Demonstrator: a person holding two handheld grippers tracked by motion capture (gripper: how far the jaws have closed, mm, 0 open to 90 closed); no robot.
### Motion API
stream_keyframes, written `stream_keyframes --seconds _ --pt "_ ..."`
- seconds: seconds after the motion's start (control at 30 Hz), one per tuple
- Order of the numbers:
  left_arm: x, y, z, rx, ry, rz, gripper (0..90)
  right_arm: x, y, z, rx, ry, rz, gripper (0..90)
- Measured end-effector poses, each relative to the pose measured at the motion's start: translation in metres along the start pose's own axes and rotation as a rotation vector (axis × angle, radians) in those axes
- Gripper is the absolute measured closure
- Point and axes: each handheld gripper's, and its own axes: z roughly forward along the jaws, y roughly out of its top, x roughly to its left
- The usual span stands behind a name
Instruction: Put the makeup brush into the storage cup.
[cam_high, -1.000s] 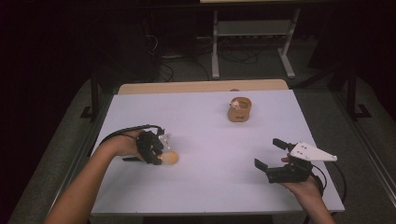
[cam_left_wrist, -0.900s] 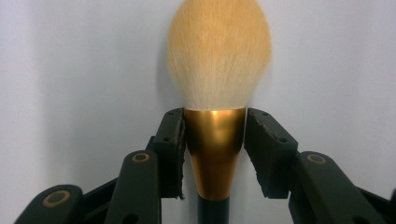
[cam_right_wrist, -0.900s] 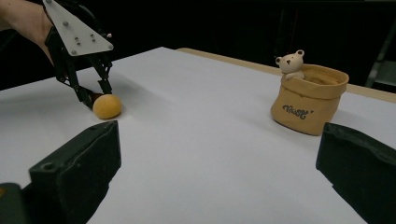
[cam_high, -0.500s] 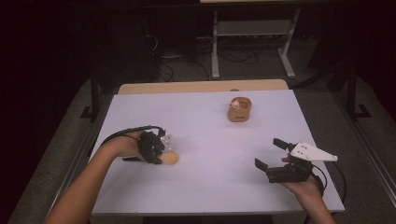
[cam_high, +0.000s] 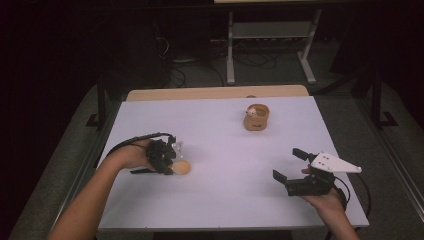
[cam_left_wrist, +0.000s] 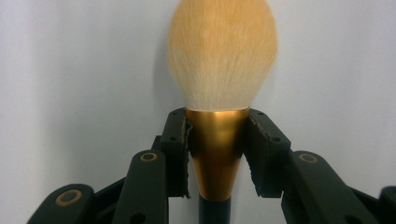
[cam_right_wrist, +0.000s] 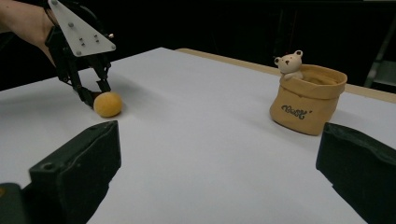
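- Gold ferrule of the brush (cam_left_wrist: 217, 149) is being clamped by the left gripper (cam_left_wrist: 217, 154), apparently touching both pads, jaws just closing.
- Right gripper (cam_high: 291, 165) is held wide open, empty.

One makeup brush (cam_left_wrist: 219, 93) between the left fingers (cam_left_wrist: 173, 154); one tan pouch (cam_high: 256, 119) holding one bear figure (cam_right_wrist: 290, 64); two grippers; one desk (cam_high: 225, 200).
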Motion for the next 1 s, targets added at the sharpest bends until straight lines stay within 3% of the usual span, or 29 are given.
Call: stream_keyframes --seconds 0.23,0.8,1.0 --pt "0.0 -0.001 -0.008 -0.026 0.001 -0.051 62.8 0.0 0.0 -0.001 -0.001 -0.003 -0.001 0.0" --pt "-0.007 0.001 -0.042 -0.209 0.039 -0.156 62.9 0.0 0.001 -0.002 -0.01 -0.001 0.004 0.0" --pt "-0.008 -0.002 -0.045 -0.282 0.019 -0.22 62.9 0.001 0.002 -0.002 -0.012 -0.003 0.003 0.0"
